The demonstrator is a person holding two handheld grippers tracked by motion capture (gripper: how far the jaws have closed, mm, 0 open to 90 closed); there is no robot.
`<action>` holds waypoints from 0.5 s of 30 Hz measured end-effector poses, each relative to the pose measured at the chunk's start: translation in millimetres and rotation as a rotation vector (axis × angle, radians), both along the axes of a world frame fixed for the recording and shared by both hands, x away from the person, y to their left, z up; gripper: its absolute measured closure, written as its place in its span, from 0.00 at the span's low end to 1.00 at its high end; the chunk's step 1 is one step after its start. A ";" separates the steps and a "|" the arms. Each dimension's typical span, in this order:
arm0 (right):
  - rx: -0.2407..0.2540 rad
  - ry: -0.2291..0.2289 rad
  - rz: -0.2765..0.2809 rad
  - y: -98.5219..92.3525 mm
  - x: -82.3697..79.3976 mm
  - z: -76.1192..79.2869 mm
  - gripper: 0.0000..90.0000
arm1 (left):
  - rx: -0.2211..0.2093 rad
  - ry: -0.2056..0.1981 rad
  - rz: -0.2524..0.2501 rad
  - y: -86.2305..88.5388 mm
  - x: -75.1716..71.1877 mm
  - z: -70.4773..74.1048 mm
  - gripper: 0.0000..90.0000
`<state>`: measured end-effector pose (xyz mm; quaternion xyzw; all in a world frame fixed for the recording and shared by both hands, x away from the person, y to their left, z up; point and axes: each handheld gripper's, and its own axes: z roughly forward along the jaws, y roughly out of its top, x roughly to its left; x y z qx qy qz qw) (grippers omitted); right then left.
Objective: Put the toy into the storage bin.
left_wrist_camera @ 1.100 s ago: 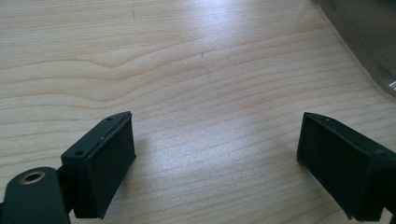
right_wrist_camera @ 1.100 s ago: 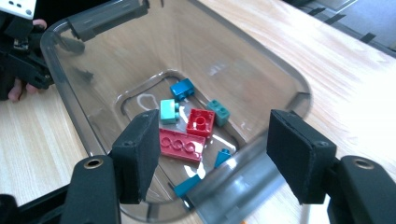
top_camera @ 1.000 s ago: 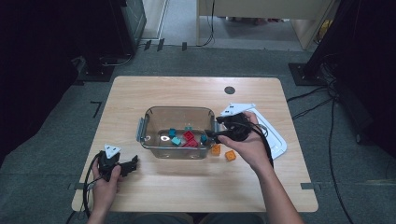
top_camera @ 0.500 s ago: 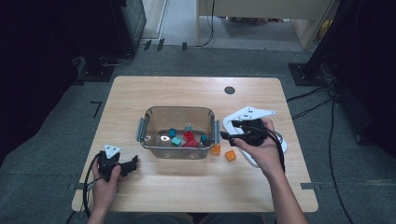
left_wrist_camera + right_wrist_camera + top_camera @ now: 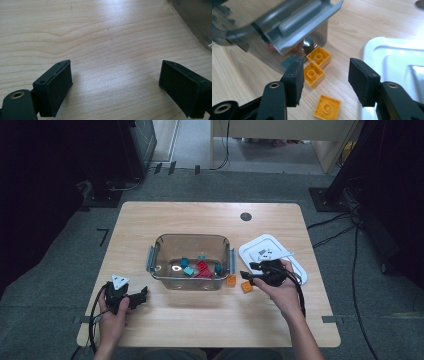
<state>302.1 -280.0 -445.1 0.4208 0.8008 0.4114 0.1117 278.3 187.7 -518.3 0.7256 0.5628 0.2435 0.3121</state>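
Note:
A clear plastic container [image 5: 159, 251] sits mid-table with red and teal bricks [image 5: 202, 268] inside. Orange bricks [image 5: 231, 280] lie on the wood by its right end, another orange brick [image 5: 247, 287] just in front. My right gripper [image 5: 247, 277] hangs low over them, open; its jaws have just been closing, and nothing is pressed between the pads. In the right gripper view, my right gripper [image 5: 328, 82] frames two adjoining orange bricks [image 5: 313, 73] and a single one [image 5: 327, 108]. My left gripper [image 5: 144, 294] rests open over bare wood [image 5: 115, 85].
A white lid [image 5: 280, 251] lies flat to the right of the container, under the right hand. The container's grey handle [image 5: 298, 23] juts out close above the orange bricks. Table edges run near both forearms.
The right gripper has come down and toward the front, from the container's right rim to the orange bricks beside it, and its jaws have narrowed. The left gripper has stayed put.

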 end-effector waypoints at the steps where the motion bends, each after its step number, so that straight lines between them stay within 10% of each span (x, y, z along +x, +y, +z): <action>1: 0.002 0.003 0.002 1.3 0.2 -2.9 0.55 | 0.000 0.000 0.000 0.0 0.0 0.0 0.12; 15: 0.095 0.048 -0.096 25.5 22.5 -37.9 0.75 | 0.000 0.000 0.005 -0.4 -0.5 0.0 0.12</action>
